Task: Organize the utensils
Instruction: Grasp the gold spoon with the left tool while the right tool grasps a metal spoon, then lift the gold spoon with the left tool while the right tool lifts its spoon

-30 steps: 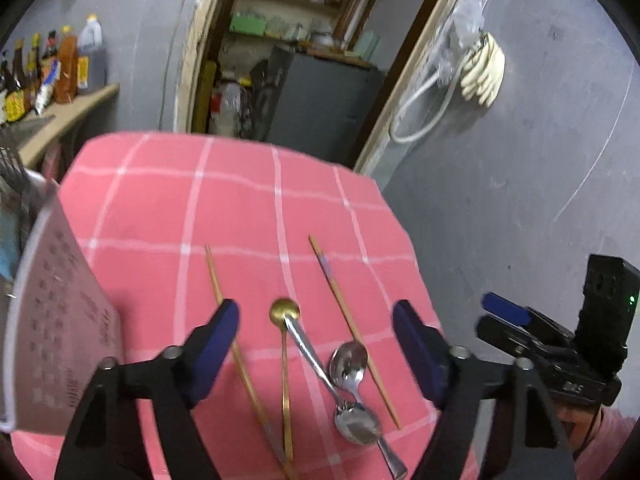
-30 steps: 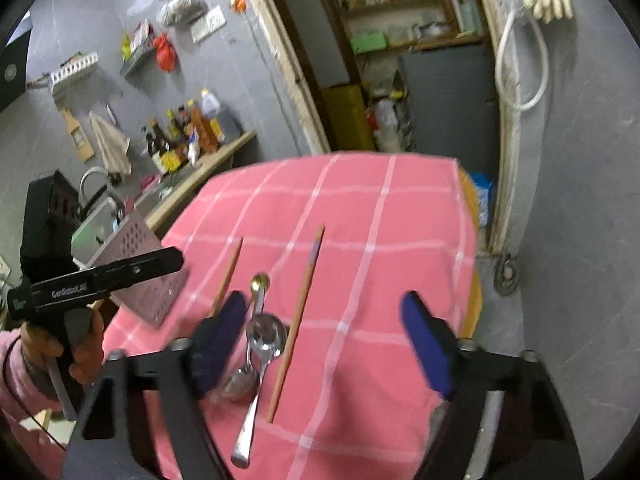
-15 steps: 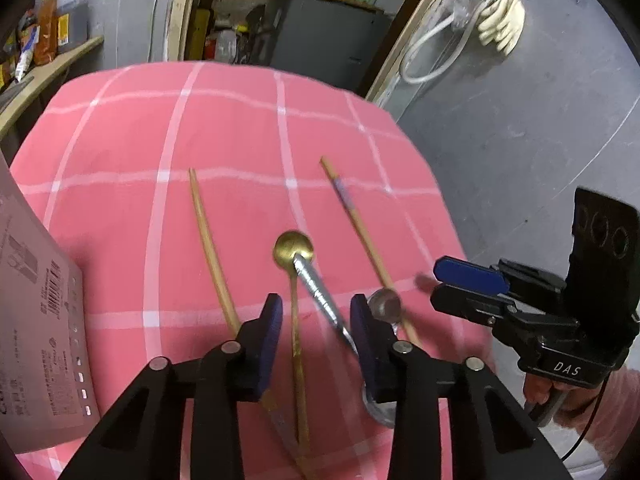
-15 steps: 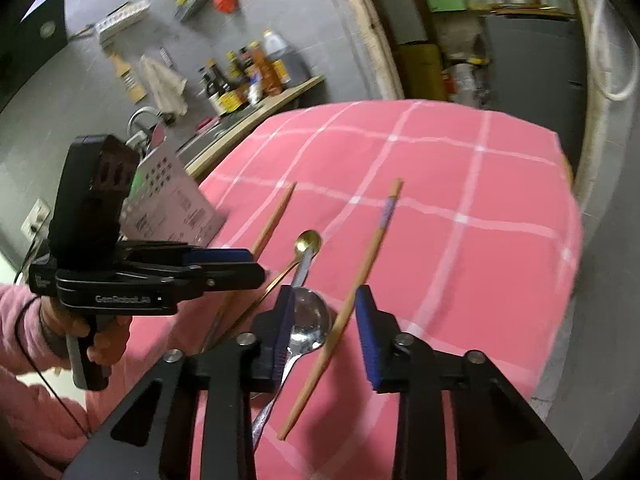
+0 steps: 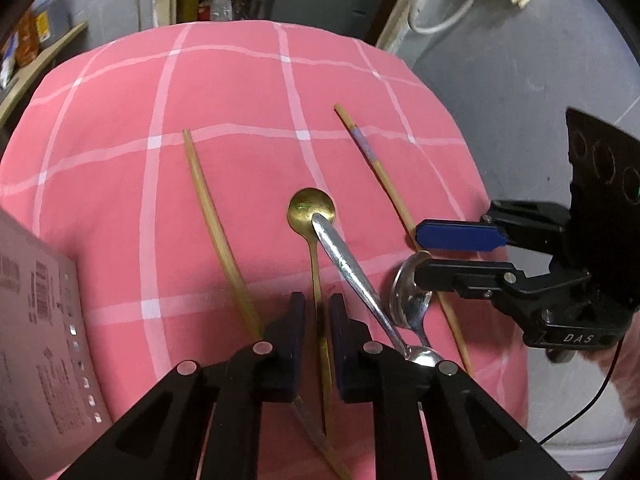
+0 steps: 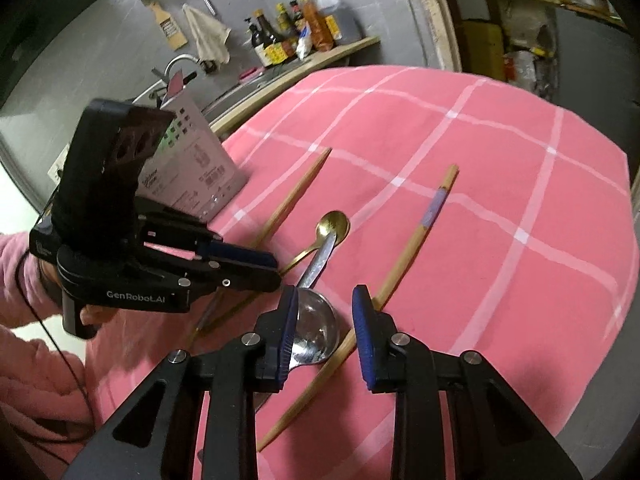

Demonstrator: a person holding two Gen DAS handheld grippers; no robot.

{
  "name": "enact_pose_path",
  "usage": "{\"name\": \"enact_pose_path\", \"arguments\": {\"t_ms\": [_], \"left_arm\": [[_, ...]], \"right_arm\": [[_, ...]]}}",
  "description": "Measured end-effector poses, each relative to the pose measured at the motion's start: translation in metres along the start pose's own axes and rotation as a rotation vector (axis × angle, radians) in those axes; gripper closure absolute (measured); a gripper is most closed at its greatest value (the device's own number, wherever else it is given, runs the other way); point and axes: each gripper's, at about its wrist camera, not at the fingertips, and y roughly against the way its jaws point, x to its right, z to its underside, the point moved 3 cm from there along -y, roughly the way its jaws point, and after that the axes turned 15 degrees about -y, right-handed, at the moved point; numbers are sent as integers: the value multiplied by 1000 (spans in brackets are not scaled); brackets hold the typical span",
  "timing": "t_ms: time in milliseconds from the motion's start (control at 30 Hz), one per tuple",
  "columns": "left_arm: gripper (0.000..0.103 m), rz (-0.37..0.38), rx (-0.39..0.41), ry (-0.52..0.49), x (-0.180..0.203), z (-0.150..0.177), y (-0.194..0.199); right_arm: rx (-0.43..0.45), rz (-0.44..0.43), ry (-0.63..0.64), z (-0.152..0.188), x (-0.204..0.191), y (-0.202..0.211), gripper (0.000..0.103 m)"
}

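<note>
On the pink checked cloth lie a gold spoon, two silver spoons and two wooden chopsticks. My left gripper points down over the gold spoon's thin handle. Its jaws are closing with the handle between them, and a gap still shows on each side. My right gripper is narrowed but open. It straddles one silver spoon's bowl and the banded chopstick, with its left pad at the bowl's rim. The other silver spoon's handle rests across the gold bowl.
A printed carton stands at the cloth's left edge. The cloth's right edge drops to a grey floor. Behind are a shelf of bottles, a sink and an open doorway. Pink sleeves hold both grippers.
Both grippers came down toward the utensils and their jaws narrowed from wide open. The left now straddles the gold spoon's handle, and the right moved in over the silver bowl.
</note>
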Motion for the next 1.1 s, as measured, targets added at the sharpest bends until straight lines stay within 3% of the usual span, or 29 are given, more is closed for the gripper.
{"name": "enact_pose_path", "arguments": {"t_ms": [100, 167, 267, 467, 567, 867, 1100], "left_arm": [[91, -4, -17, 14, 0, -2, 0], [92, -14, -26, 13, 1, -3, -1], [97, -50, -47, -10, 5, -6, -1], [99, -35, -44, 24, 0, -6, -1], [99, -2, -41, 57, -2, 2, 4], [99, 5, -1, 98, 4, 27, 19], [99, 54, -30, 122, 12, 44, 26]], "right_arm": [[-25, 0, 8, 2, 0, -2, 79], [-38, 16, 13, 4, 0, -4, 91], [-41, 57, 3, 9, 0, -2, 98], [12, 97, -94, 20, 5, 13, 100], [51, 120, -144, 29, 4, 24, 100], [174, 189, -271, 50, 0, 51, 100], [228, 259, -294, 60, -18, 64, 100]]}}
